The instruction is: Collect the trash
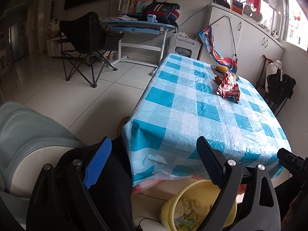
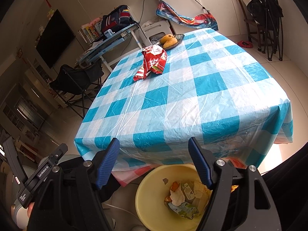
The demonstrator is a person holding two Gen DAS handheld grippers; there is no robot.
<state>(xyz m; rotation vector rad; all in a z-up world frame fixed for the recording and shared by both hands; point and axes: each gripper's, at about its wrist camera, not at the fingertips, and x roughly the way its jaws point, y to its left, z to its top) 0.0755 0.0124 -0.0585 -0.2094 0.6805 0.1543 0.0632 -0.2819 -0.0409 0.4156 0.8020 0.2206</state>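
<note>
Now both grippers hang wide open and empty at the near edge of the checked table, over a yellow bin.

Left wrist view: the left gripper [image 1: 154, 161] has its jaws spread with nothing between them; the red snack wrapper [image 1: 229, 87] lies far up the table [image 1: 192, 119], just before the fruit bowl [image 1: 224, 71]. Right wrist view: the right gripper [image 2: 154, 163] gapes empty above the yellow bin [image 2: 152, 188], which holds crumpled trash; the wrapper [image 2: 153, 61] lies well apart from it.
</note>
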